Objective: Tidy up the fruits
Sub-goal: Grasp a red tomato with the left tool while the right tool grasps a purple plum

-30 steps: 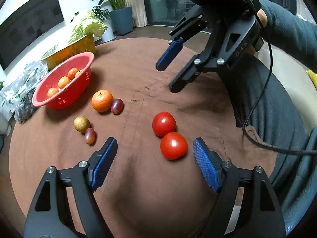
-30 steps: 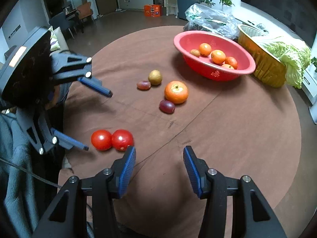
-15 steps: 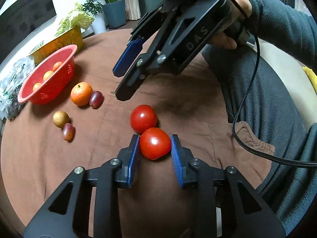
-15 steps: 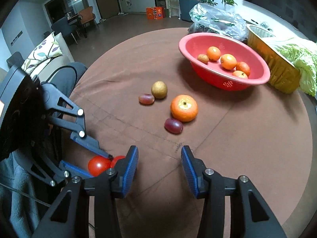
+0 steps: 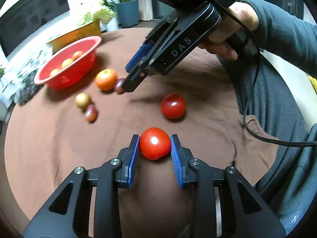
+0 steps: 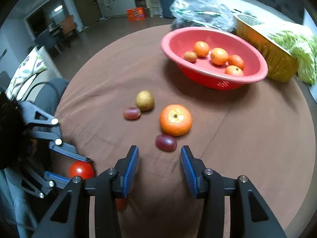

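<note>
My left gripper (image 5: 154, 138) is shut on a red tomato (image 5: 154, 143), its blue pads pressing both sides, just above the brown tablecloth. A second tomato (image 5: 173, 105) lies beyond it. My right gripper (image 6: 158, 148), jaws closing with nothing between them, hovers right behind a purple grape (image 6: 166, 142) that touches an orange (image 6: 176, 119). A brown round fruit (image 6: 144, 100) and another grape (image 6: 131, 113) lie further left. The red basket (image 6: 208, 77) at the back holds several small oranges.
A gold tray (image 6: 265, 51) with cabbage stands right of the basket, and a plastic bag (image 6: 200, 13) lies behind it. The round table (image 6: 247, 138) has bare cloth at the right. A person's lap and a cable (image 5: 257, 134) border the near edge.
The left gripper closed on the nearer tomato and drew it away from the other one. The right gripper swept across toward the orange and grape, its jaws a little narrower.
</note>
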Tool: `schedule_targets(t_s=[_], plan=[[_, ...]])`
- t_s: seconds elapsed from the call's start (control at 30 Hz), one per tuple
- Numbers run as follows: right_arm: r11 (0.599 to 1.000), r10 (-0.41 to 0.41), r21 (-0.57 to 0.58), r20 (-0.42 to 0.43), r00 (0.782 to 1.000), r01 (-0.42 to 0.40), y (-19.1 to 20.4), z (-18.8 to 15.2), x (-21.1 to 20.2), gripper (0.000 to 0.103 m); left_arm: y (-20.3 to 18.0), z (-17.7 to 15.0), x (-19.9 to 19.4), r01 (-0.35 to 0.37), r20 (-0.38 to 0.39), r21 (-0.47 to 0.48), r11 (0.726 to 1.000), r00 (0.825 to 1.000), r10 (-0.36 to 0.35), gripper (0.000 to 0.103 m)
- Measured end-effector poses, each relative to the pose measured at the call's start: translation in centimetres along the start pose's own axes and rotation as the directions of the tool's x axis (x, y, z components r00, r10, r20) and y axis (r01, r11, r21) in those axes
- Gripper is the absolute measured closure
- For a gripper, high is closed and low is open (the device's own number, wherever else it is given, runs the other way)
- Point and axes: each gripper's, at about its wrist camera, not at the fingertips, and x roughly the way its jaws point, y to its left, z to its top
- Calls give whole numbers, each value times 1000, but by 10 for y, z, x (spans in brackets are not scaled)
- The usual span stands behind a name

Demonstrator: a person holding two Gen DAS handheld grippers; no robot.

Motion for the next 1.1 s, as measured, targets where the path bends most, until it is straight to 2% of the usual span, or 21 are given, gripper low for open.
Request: schedule_targets(t_s=[0.17,0.47,0.67,0.77,1.1], plan=[[998,-46,51,-21,999,47,-1,5,10,64,12,-3,-8,-21,20,-29,999,1000,21,74],[987,-105,120,-51,993,110,2,8,18,71,21,-6,-15,-46,47,-55,997,998,48,74],[981,-150,113,-66,986,157,8,12,23,73,24,-9,-20,-60,60,-73,996,996,64,74],[979,-151,126,-64,986,158,8,13,23,76,25,-11,-23,-69,62,-84,994,995,74,74],[976,-123,178,-39,992,128,4,0,2,77,42,-12,-31,-98,73,-111,989,992,107,74]])
